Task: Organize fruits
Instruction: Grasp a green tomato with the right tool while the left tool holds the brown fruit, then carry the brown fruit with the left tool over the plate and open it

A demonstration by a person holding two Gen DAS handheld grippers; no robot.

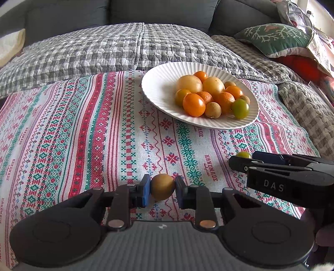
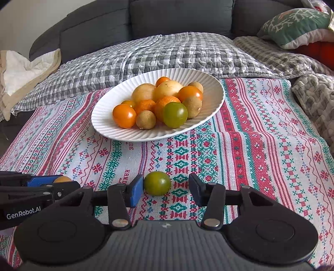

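i hold two black hand-held grippers low over a table covered by a woven cloth (image 2: 261, 146) with red, green and white stripes of cross-stitch patterns and the word "handmade" repeated along it.

my left gripper (image 1: 162, 187) is closed on a small round brownish-tan fruit (image 1: 162, 186), matte and slightly dusty looking, like a longan. its blue pads press on both sides of the fruit, just above the cloth.

my right gripper (image 2: 166, 187) is partly open around a small round green tomato (image 2: 157, 183), glossy, olive green with a yellowish tint. the tomato sits on the cloth between the fingers. the left blue pad (image 2: 136, 192) is touching or almost touching its side, and the right pad stands clearly apart from it, so the tomato is not clamped.

beyond both grippers, further along the cloth, sits a white ribbed oval plate (image 2: 108, 116) piled with fruit. in it are two large pale yellow round fruits (image 2: 144, 93), several shiny orange tomatoes (image 2: 124, 115), two rough-skinned orange citrus fruits (image 2: 145, 106), a few more tan longan-like fruits (image 2: 146, 119), and one more green tomato (image 2: 175, 114) at the near edge of the heap. the fruits are bunched together, touching one another, toward the right half of the plate.

behind the table is a dark grey sofa (image 2: 181, 16) draped in a grey and white checked quilt (image 2: 167, 54), with a green cushion (image 2: 296, 25) bearing white coral shapes at the far right.
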